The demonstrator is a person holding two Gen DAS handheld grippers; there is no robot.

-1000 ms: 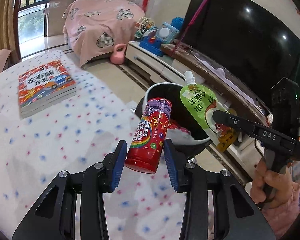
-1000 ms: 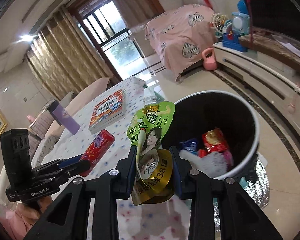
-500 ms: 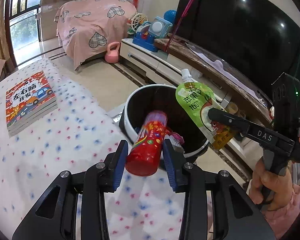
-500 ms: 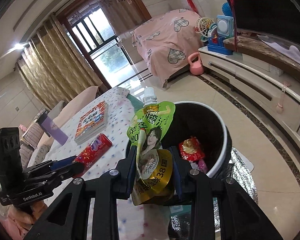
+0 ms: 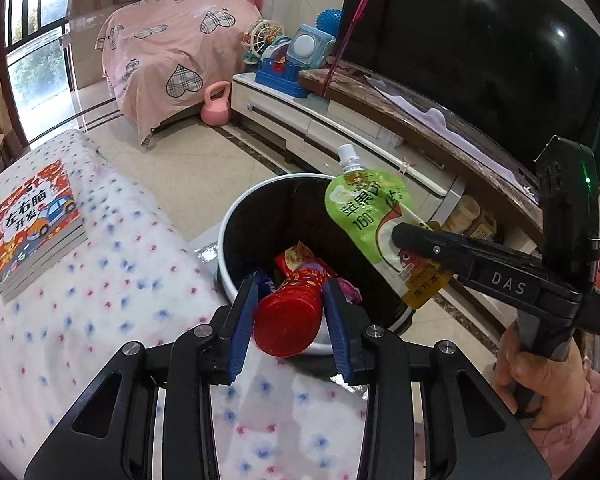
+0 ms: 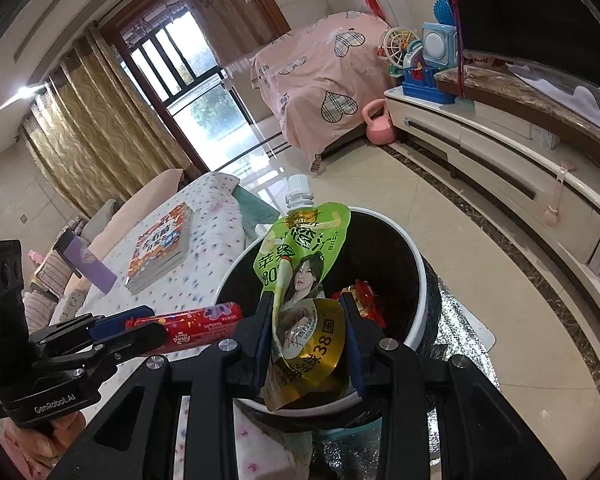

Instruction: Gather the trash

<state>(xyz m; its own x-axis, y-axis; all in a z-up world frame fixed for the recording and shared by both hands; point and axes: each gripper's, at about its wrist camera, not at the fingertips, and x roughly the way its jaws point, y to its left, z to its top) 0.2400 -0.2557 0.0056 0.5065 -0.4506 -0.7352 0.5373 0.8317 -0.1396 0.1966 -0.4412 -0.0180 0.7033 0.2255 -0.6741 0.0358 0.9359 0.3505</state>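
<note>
My left gripper is shut on a red candy tube, tipped forward with its far end over the rim of the round white trash bin. My right gripper is shut on a green juice pouch with a white cap, held upright over the bin. The pouch and right gripper show in the left wrist view above the bin's right side. The tube and left gripper show at left in the right wrist view. Red wrappers lie inside the bin.
A book lies on the dotted white tablecloth left of the bin. A low TV cabinet with toys and a big TV runs behind the bin. A pink kettlebell stands on the tiled floor.
My left gripper has moved forward and tipped down, bringing the red tube from above the table to the bin's rim. The right gripper with the pouch has moved closer over the bin.
</note>
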